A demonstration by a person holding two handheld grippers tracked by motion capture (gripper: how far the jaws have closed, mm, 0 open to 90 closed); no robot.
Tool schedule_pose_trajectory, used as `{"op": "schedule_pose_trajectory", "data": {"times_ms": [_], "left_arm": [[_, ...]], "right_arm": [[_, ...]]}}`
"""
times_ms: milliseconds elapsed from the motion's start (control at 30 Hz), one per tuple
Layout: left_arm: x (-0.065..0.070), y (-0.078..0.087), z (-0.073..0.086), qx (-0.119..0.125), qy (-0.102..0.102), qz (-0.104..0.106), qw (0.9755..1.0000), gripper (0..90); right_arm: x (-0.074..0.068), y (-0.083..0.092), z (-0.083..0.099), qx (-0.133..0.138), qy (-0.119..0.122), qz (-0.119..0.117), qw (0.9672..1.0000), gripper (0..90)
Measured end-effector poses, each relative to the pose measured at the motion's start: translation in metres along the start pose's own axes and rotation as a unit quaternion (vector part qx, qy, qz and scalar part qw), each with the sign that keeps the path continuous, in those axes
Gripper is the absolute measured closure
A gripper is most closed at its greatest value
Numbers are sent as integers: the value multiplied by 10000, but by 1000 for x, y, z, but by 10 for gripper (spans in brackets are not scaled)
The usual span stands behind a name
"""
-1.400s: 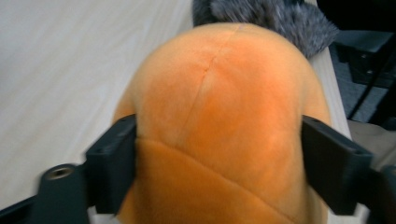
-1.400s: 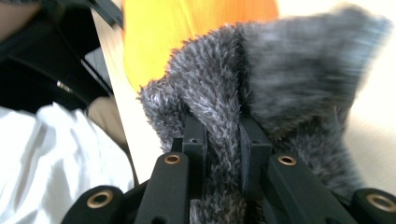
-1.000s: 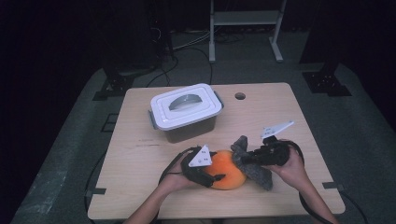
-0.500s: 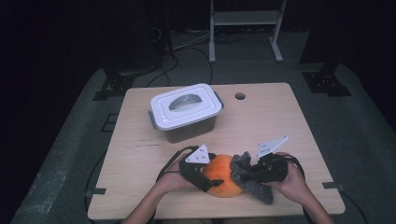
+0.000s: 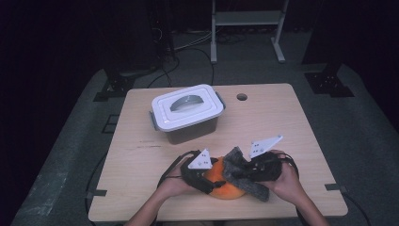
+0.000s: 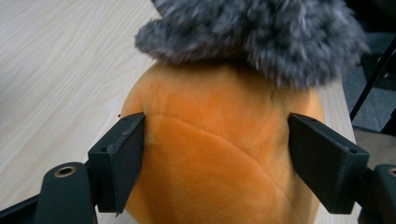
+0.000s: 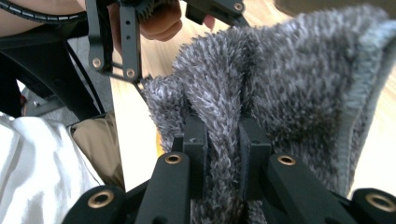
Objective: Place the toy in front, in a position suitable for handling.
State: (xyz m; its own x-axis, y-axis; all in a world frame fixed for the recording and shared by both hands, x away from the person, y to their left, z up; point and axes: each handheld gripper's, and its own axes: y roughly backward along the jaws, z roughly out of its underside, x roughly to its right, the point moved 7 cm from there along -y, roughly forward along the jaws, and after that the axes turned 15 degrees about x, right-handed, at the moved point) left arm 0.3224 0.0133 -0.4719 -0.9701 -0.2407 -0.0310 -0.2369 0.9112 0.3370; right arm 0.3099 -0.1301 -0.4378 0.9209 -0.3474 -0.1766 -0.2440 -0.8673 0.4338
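An orange plush ball (image 5: 217,176) rests near the table's front edge. My left gripper (image 5: 207,181) holds it from the left. In the left gripper view the two black jaws (image 6: 217,154) have just been closing and press on both sides of the ball (image 6: 219,121). A grey fuzzy cloth (image 5: 240,170) lies draped over the ball's top and right side (image 6: 261,37). My right gripper (image 5: 247,172) is shut on a fold of that cloth (image 7: 299,84), its jaws (image 7: 223,140) pinching the pile. The left gripper's frame (image 7: 126,37) stands just beyond the cloth.
A container with a white handled lid (image 5: 187,113) stands at the back left of the wooden table (image 5: 282,122). A round hole (image 5: 242,97) sits near the far edge. A metal stand (image 5: 247,19) and cables lie on the floor behind.
My right gripper has carried the grey cloth leftward onto the orange ball. The left gripper stays where it was, around the ball.
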Motion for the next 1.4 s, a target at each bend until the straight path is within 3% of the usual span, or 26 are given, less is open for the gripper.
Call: {"op": "schedule_pose_trajectory", "data": {"times_ms": [200,333,467,633,733,900,1067,1200,1267,1400], "left_arm": [[-8,2,4,41,239,43,9997,219],[-9,5,7,-4,272,61,9996,218],[-9,8,6,8,237,87,9997,200],[-6,8,-10,295,-29,99,9995,163],[-7,7,-5,197,-42,105,9997,203],[-12,9,2,124,76,113,9998,253],[-14,12,6,142,167,161,9996,253],[-14,14,8,149,199,166,9996,252],[-13,15,8,149,180,198,9995,252],[-13,15,8,145,175,223,9995,252]], "right_arm": [[17,14,23,3,-411,145,9991,759],[27,24,33,-12,-662,277,9974,759],[22,26,22,272,-640,248,9973,758],[14,9,14,147,-379,191,9990,756],[15,6,10,136,-292,246,9992,756],[22,10,19,276,-613,143,9976,755],[34,16,41,251,-1124,58,9933,754],[41,20,47,162,-1165,186,9929,754],[41,21,41,218,-1062,275,9937,754],[35,16,26,416,-928,187,9946,753]]}}
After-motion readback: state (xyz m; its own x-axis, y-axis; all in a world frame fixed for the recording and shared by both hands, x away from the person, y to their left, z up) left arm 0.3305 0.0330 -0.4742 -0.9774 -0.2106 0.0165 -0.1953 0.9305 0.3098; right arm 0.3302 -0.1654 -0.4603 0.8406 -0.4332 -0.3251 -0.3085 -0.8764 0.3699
